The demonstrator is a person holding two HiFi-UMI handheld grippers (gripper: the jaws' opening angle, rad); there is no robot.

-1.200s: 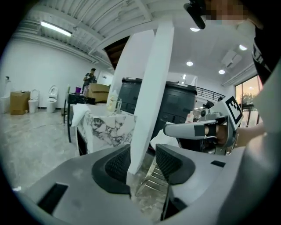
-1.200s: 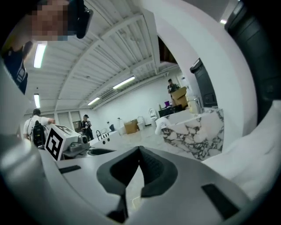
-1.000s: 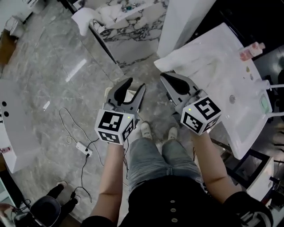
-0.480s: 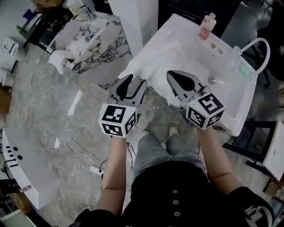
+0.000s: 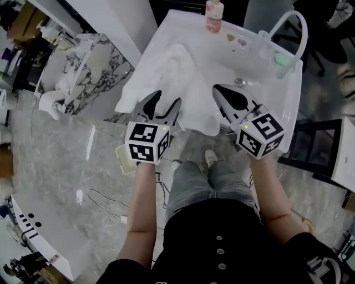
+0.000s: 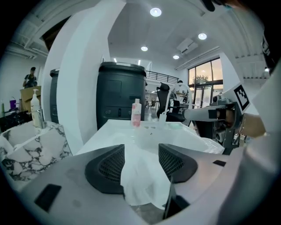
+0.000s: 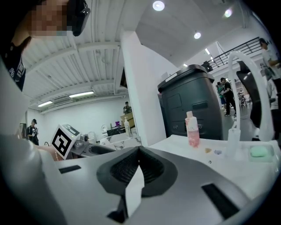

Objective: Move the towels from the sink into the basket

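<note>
A white towel point(image 5: 176, 75) lies crumpled over the left side of the white sink point(image 5: 252, 64), and its hem hangs over the front edge. My left gripper point(image 5: 167, 100) hovers open over that hanging hem, nothing between its fingers. In the left gripper view the towel point(image 6: 142, 178) shows through the gap of the left gripper point(image 6: 141, 151). My right gripper point(image 5: 217, 89) is shut and empty, over the sink's front part just right of the towel. The right gripper point(image 7: 139, 149) has its tips touching in its own view.
A curved faucet point(image 5: 289, 22), a green soap point(image 5: 281, 57) and a pink bottle point(image 5: 213, 9) stand at the sink's back. A marble counter point(image 5: 94, 58) is to the left. A pale container point(image 5: 123, 160) sits on the floor under the left gripper. A black frame point(image 5: 316, 147) stands at the right.
The view has swung from the floor to the sink. Both grippers have come from over the floor to over the sink's front edge and towel; their jaws stand as before.
</note>
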